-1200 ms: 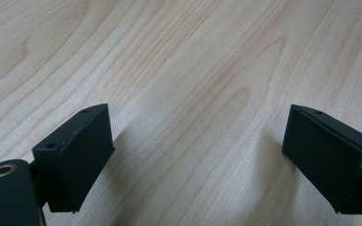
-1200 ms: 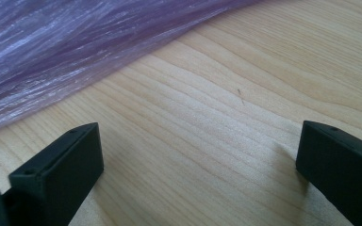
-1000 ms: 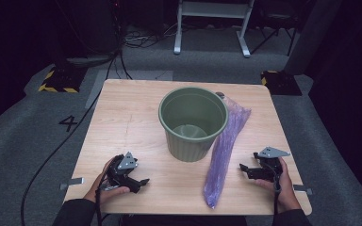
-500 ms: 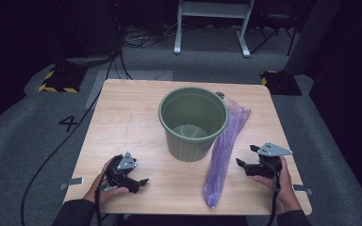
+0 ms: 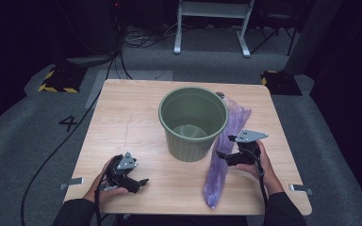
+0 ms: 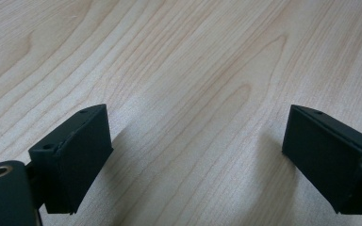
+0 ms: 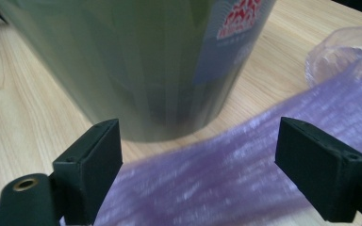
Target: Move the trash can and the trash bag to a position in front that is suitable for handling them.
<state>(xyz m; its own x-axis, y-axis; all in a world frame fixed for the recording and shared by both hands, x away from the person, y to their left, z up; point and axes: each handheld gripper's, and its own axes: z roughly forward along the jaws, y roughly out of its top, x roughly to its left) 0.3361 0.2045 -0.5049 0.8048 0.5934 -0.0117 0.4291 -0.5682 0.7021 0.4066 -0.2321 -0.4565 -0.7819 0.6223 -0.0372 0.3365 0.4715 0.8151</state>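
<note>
A green plastic bucket (image 5: 193, 123) stands upright in the middle of the wooden table (image 5: 132, 113). A long purple plastic bag (image 5: 226, 150) lies flat along the bucket's right side and reaches the front edge. My right gripper (image 5: 222, 155) hovers over the middle of the bag and points left at the bucket. Its jaws have just been opening and nothing is gripped. In the right gripper view the bag (image 7: 226, 183) runs below the open gripper (image 7: 198, 160), with the bucket (image 7: 136, 61) close behind. My left gripper (image 5: 140, 183) rests open at the front left, over bare table (image 6: 193, 56).
A clear crumpled end of the bag (image 7: 344, 52) lies beyond the bucket. On the grey floor are a black cable (image 5: 52, 155), a painted 4 (image 5: 69, 123), two yellow-and-black blocks (image 5: 56, 81) and a white metal stand (image 5: 212, 23). Metal brackets (image 5: 70, 182) stick out at the table's front corners.
My right gripper has risen and moved left from near the table's right edge to above the purple bag. The left gripper, bucket and bag have not moved.
</note>
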